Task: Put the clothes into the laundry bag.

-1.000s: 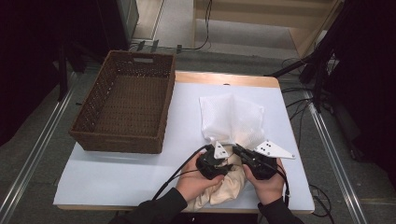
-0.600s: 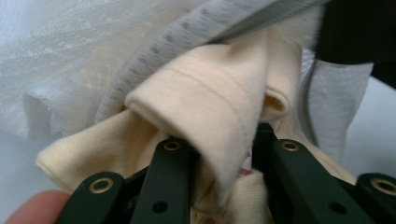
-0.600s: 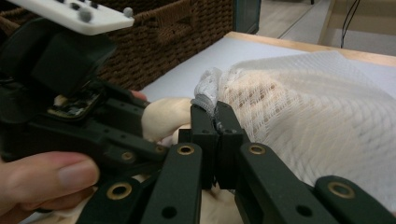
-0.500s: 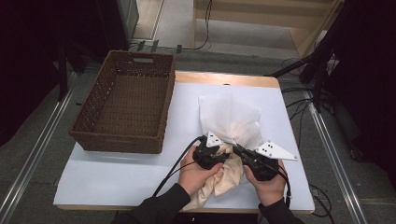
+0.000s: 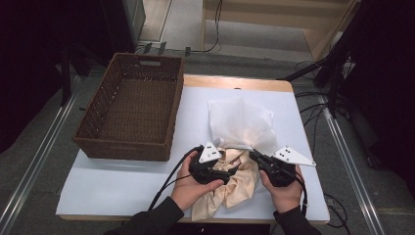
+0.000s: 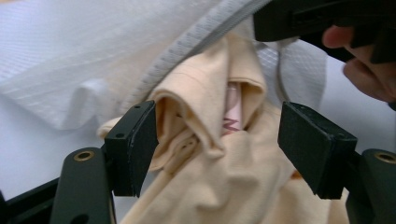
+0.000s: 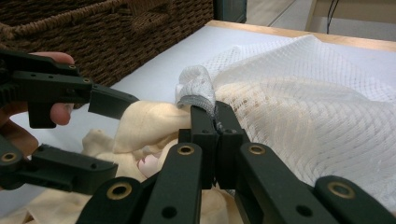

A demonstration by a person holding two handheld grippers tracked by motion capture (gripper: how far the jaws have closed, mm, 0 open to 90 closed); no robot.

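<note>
— Cream garment [image 5: 230, 188] lies bunched at the table's [image 5: 122, 191] near edge, its top tucked into the white mesh bag's [image 5: 240, 122] mouth.
— And the grippers?
— Right gripper [image 7: 208, 112] stays clenched on the bag's zipper hem; left gripper [image 6: 219, 140], jaws just opening, straddles the cloth, released.
— Progress?
— Barely begun, I'd judge; most cloth remains outside.
</note>
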